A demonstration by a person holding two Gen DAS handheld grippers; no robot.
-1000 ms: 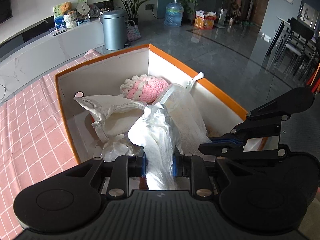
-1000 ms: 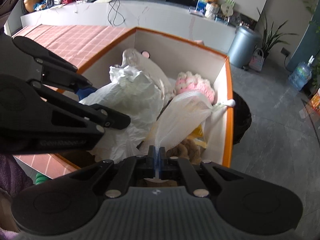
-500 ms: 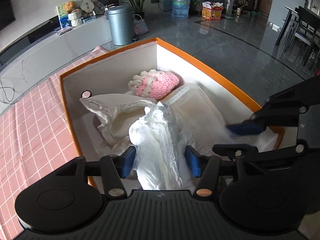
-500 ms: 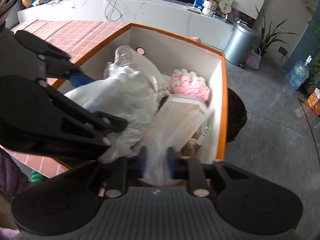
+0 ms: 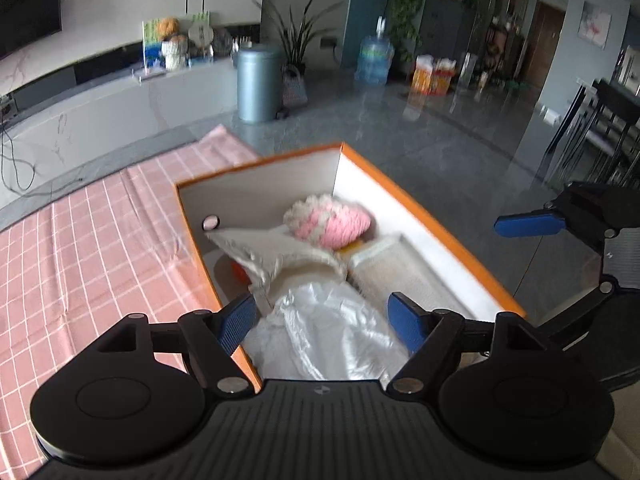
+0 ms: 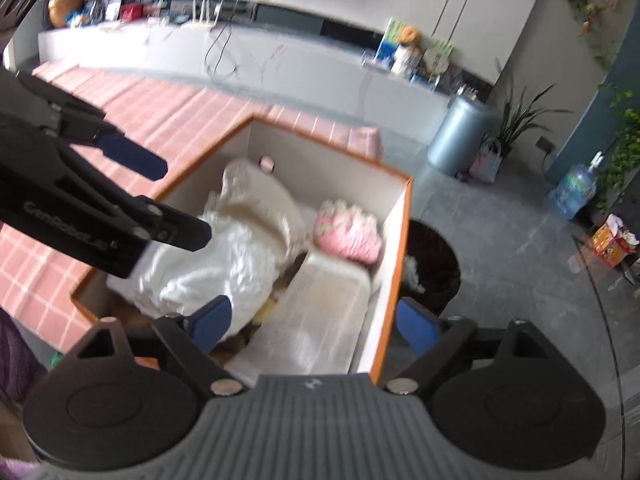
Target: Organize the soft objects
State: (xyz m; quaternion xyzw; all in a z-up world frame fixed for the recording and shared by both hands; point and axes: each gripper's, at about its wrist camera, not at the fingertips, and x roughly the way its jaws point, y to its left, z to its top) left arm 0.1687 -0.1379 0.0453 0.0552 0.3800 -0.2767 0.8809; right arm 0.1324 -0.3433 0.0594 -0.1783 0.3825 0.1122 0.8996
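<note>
A white box with an orange rim [image 5: 440,236] [image 6: 401,248] stands on the table. In it lie a pink and cream knitted piece [image 5: 336,226] [image 6: 348,236], a cream cloth [image 5: 272,248] [image 6: 256,196], a crumpled white bag [image 5: 320,344] [image 6: 216,264] and a flat wrapped pale pack [image 5: 400,272] [image 6: 320,312]. My left gripper [image 5: 322,320] hangs above the white bag, its jaws opening wide and touching nothing. Above the flat pack, my right gripper [image 6: 314,322] has its jaws opening too, with nothing held.
A pink checked tablecloth [image 5: 80,240] covers the table left of the box. A dark round basket [image 6: 432,264] sits on the floor against the box's right wall. Farther back are a grey bin [image 5: 256,84], a water bottle [image 5: 374,60] and dark chairs [image 5: 600,128].
Both grippers opened and rose away from the box. The left let go of the white bag, the right let go of the flat pack, and both items settled into the box.
</note>
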